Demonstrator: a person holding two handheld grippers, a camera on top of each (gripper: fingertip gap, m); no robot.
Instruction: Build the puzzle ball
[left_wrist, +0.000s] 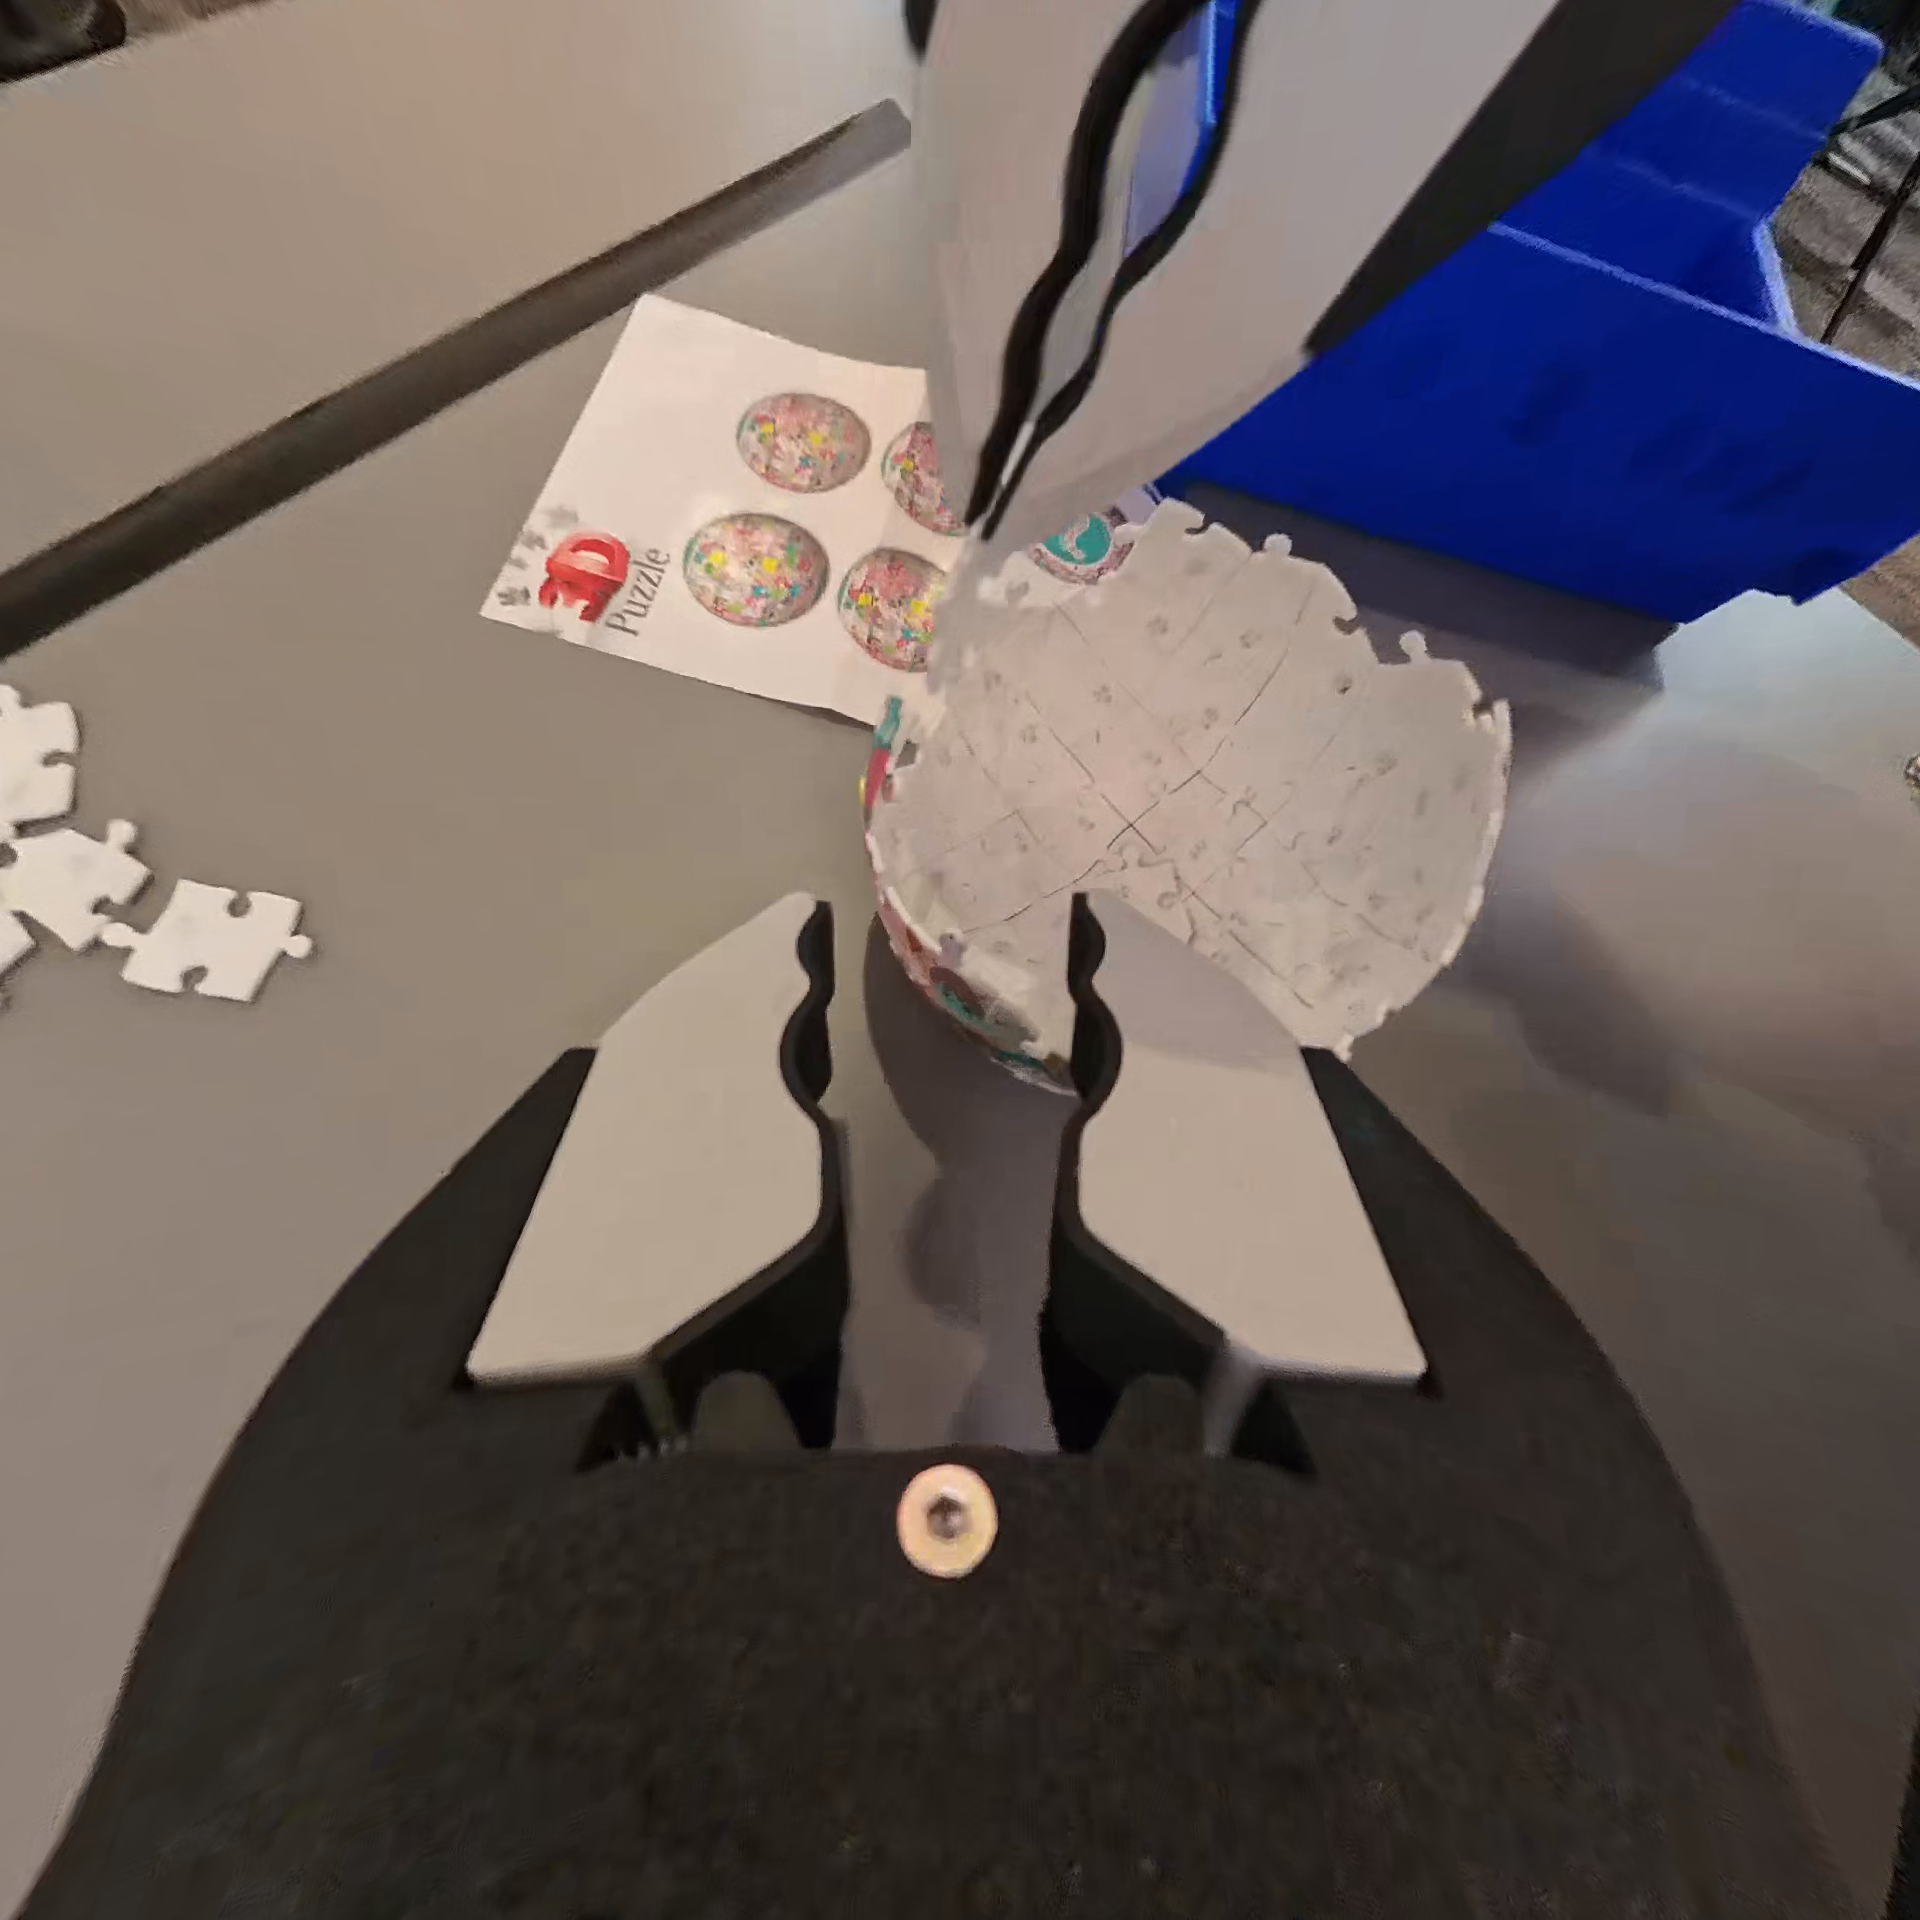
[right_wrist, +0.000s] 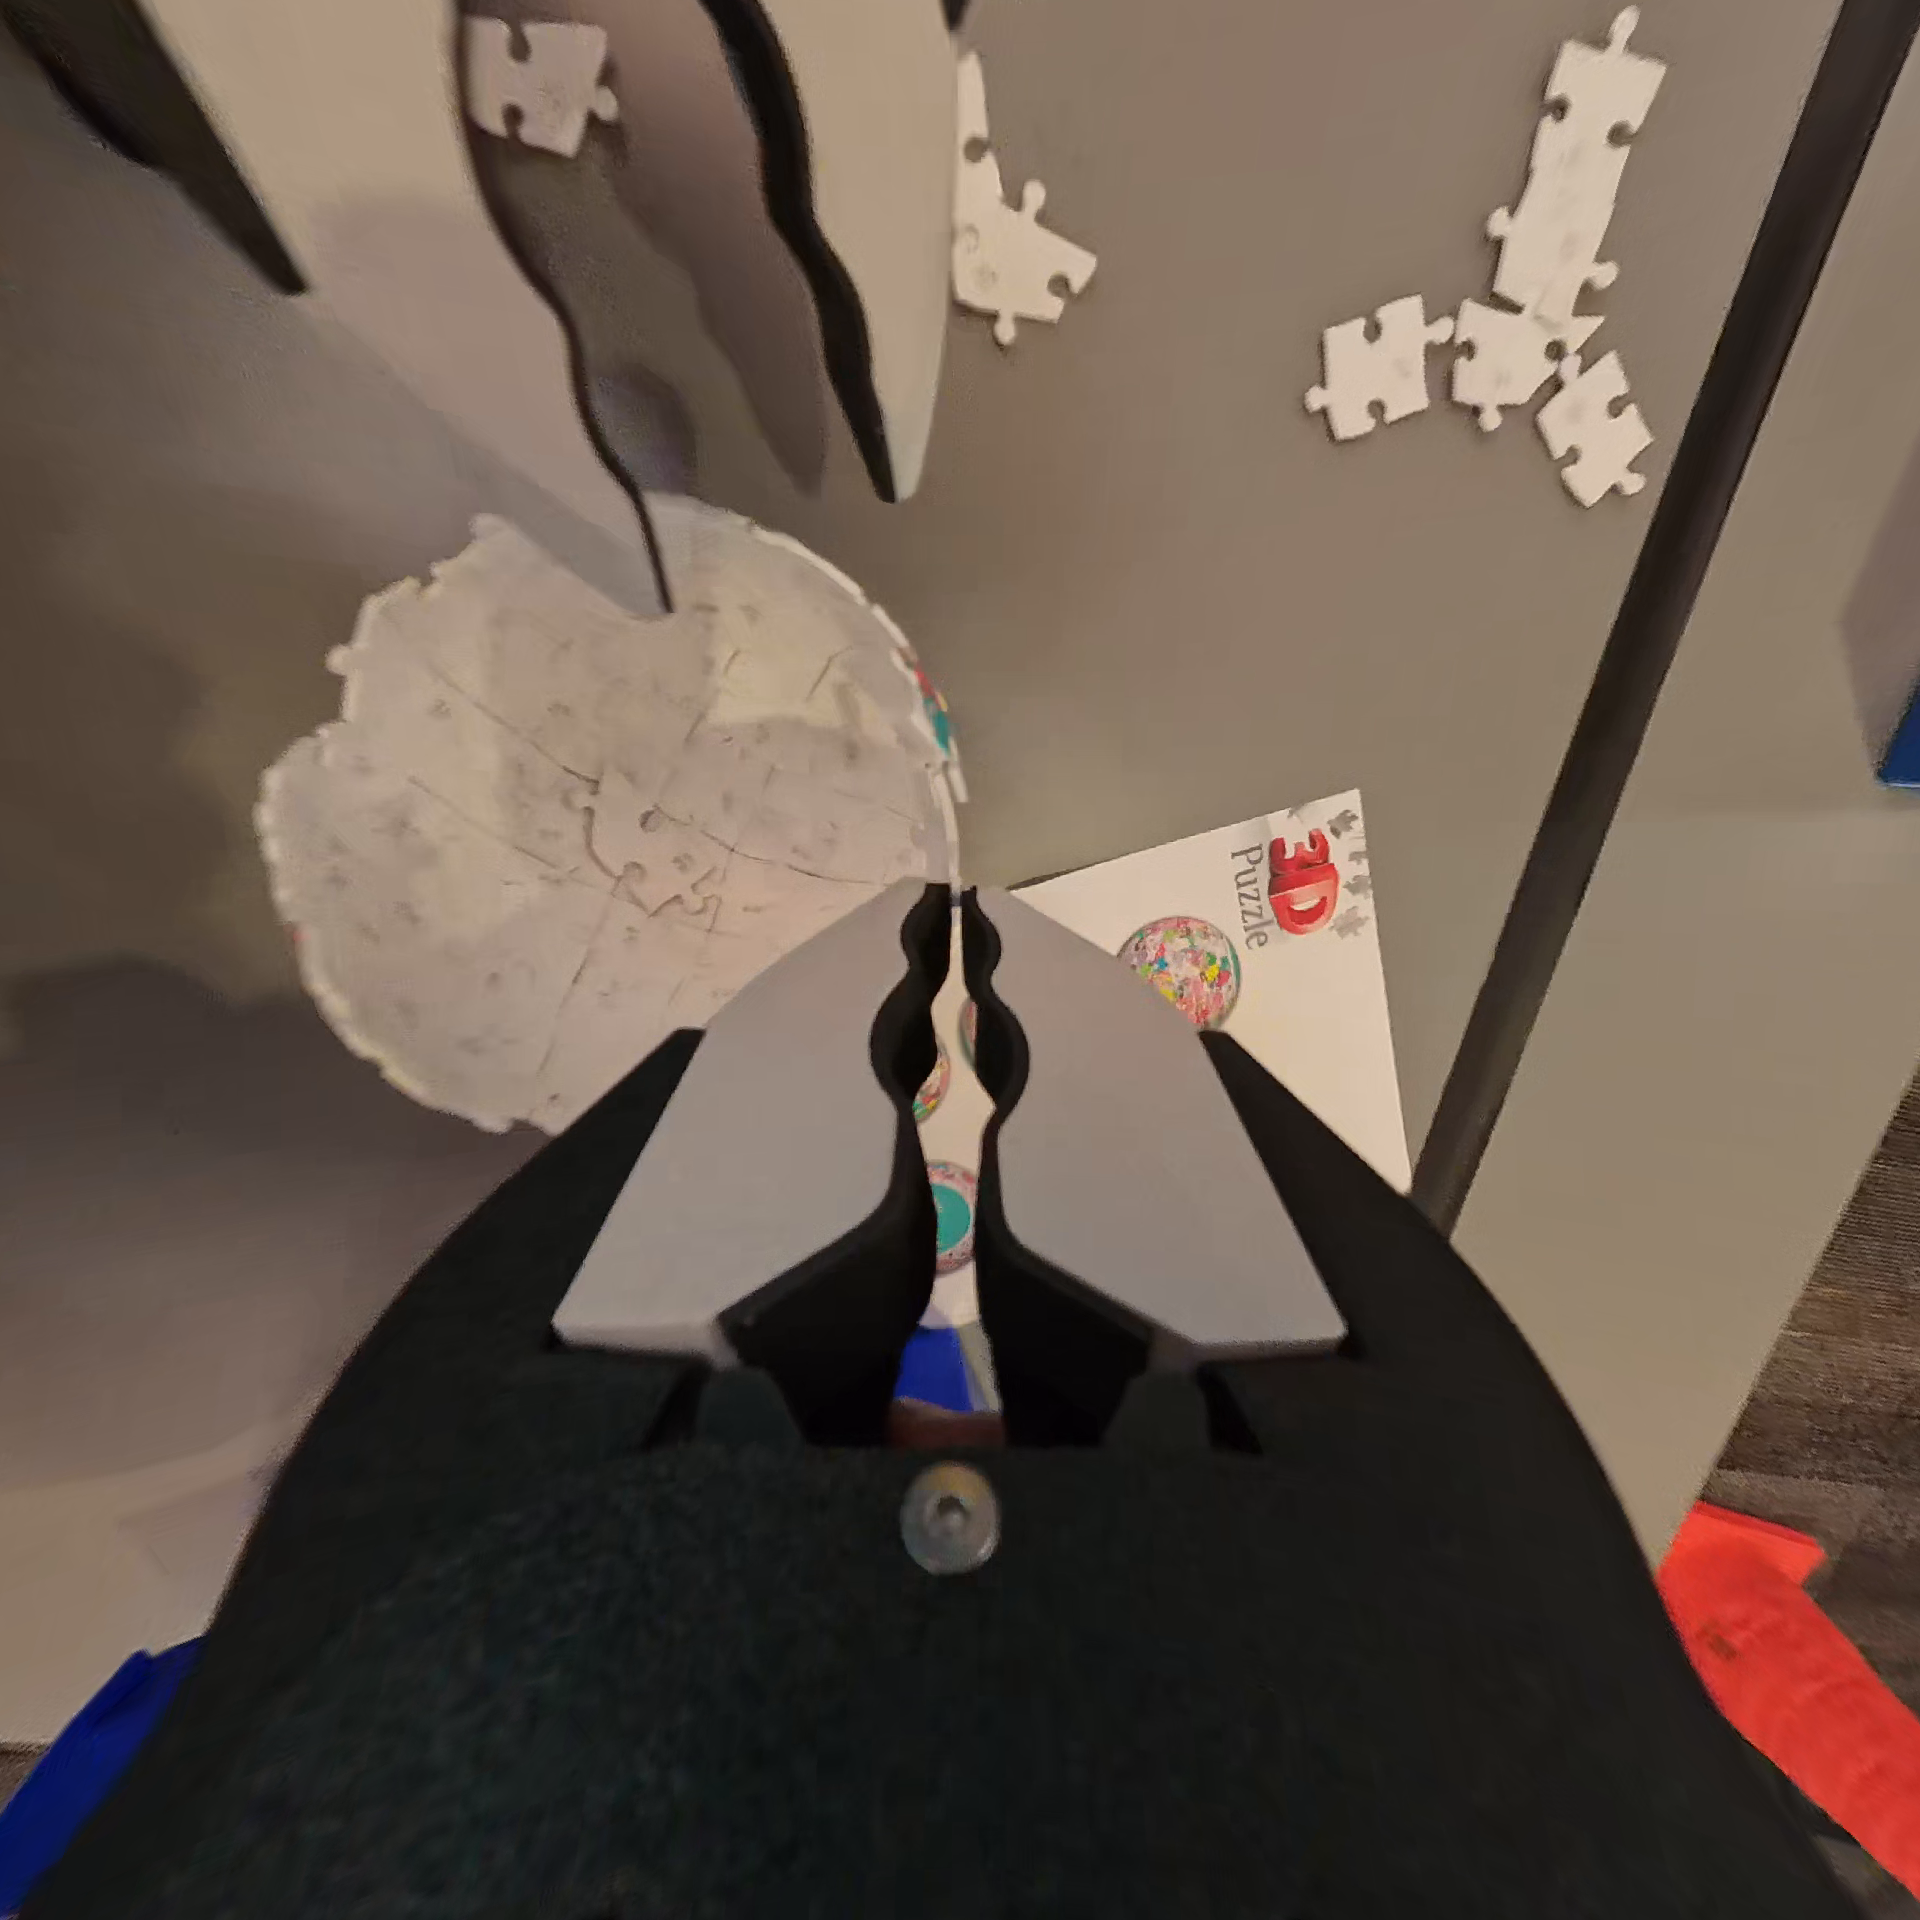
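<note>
The left gripper (left_wrist: 951, 914) stands with jaws apart around the near rim of the half-built puzzle ball (left_wrist: 1195, 790) above the grey surface (left_wrist: 520, 1039), while the right gripper (right_wrist: 956, 899) pinches its far rim with jaws closed, so I think an uneven pull could pop joined pieces apart.

You have one half-built puzzle ball (left_wrist: 1195, 769), one instruction sheet (left_wrist: 717, 499) and one blue bin (left_wrist: 1621, 416) on one bench (left_wrist: 468, 779). Two grippers show. In the right wrist view, count roughly six loose white pieces (right_wrist: 1382, 364).
</note>
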